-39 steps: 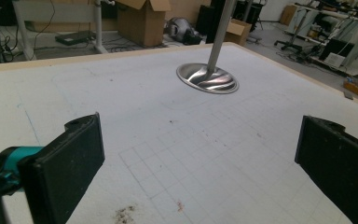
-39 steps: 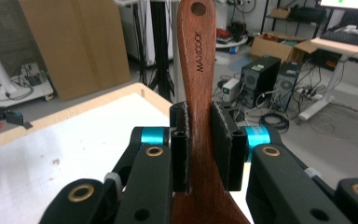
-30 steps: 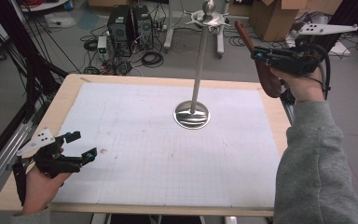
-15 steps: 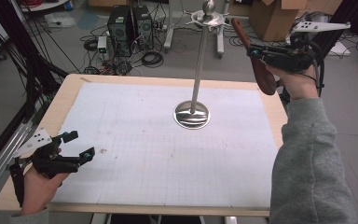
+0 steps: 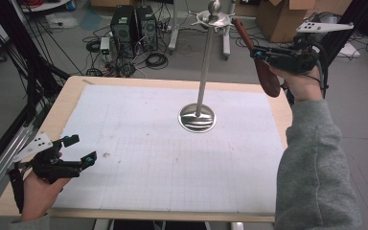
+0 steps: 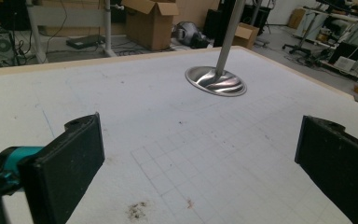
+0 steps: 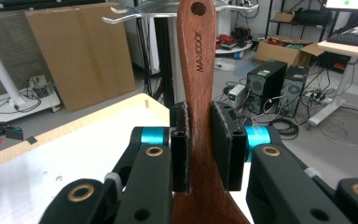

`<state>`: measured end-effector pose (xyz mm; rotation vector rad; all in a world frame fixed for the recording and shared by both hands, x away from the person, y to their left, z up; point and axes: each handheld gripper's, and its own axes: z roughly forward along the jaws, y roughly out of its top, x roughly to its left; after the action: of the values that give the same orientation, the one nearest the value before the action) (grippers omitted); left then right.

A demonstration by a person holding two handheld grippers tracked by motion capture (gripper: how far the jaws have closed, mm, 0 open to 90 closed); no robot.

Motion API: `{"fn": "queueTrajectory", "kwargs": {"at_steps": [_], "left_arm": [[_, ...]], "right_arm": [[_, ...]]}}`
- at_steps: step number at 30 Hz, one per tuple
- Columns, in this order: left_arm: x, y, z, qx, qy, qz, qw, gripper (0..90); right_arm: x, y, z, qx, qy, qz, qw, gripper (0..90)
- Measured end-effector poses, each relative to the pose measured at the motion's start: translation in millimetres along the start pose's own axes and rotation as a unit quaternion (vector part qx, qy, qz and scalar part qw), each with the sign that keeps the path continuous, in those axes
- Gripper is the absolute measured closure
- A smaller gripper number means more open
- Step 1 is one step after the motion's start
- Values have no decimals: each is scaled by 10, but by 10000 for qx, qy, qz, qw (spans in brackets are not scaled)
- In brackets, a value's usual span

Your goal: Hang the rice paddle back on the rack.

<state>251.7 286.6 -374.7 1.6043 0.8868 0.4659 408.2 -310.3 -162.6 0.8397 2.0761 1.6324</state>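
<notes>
Right tongs [image 5: 258,52] clamping wooden spatula [image 5: 263,67] — beyond table edge [image 5: 282,103], beside stand [image 5: 206,62]

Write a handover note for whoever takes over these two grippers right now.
Right gripper: shut on the wooden spatula, held up near the hooks at the top of the metal stand; hanging hole at the handle's end faces the hooks.
Left gripper: open, holding nothing, low over the table's near left corner.
Done: spatula lifted and brought to the stand.
Left: probably slip the hole over a hook, then release.
</notes>
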Motion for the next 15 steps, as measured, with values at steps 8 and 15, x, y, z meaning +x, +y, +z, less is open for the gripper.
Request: {"fn": "queueTrajectory", "kwargs": {"at_steps": [8,15], "left_arm": [[-5,-7,17,75,26,56,10000,18],[-2,-7,16,70,20,33,10000,17]], "right_arm": [[-6,-6,34,-22,42,34,10000,781],[-17,-9,14,-24,25,71,10000,781]]}}
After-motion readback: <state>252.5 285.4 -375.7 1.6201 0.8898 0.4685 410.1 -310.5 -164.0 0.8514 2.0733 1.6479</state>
